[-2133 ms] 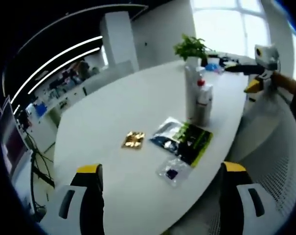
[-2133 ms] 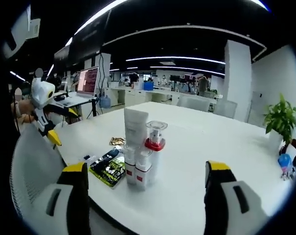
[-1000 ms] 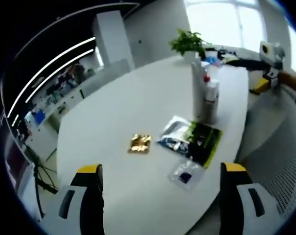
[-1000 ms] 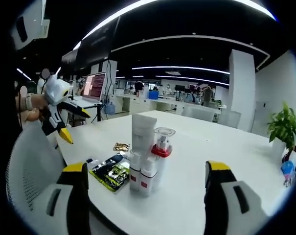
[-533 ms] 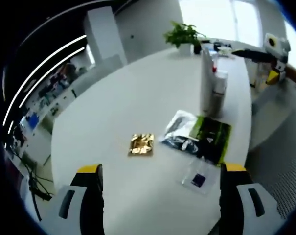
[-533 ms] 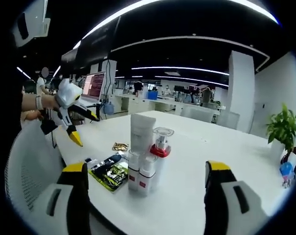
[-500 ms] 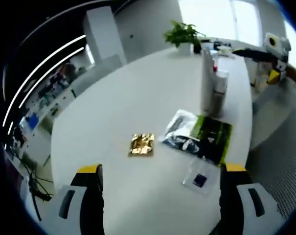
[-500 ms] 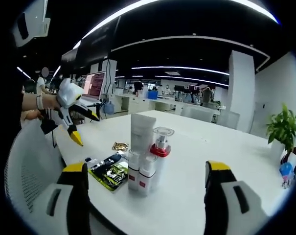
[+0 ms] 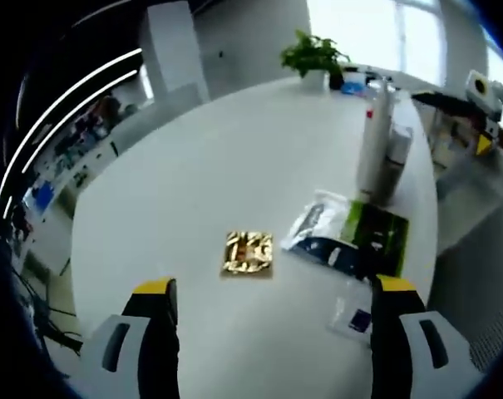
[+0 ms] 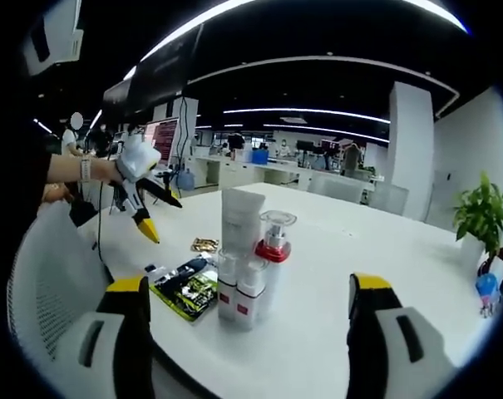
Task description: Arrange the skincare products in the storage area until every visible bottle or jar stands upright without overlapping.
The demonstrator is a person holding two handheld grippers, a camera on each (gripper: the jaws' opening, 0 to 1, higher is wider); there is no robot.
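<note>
Skincare bottles (image 10: 244, 264) are standing upright in 1 tight cluster on the white table (image 10: 384, 274), at 12 o'clock from the right gripper (image 10: 243, 332); the left gripper (image 9: 272, 332) is hovering above a gold sachet (image 9: 249, 252). Both jaws are gaping wide, holding nothing.

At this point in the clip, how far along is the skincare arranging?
Done: the tall white tube, the red-collared pump bottle and two small bottles stand upright in a tight cluster on the table.

In hand: nothing. The left gripper hangs open above the gold sachet; the right gripper is open and empty.

Left: the sachet, the dark-green packet and the clear pouch lie flat, the packets overlapping.
</note>
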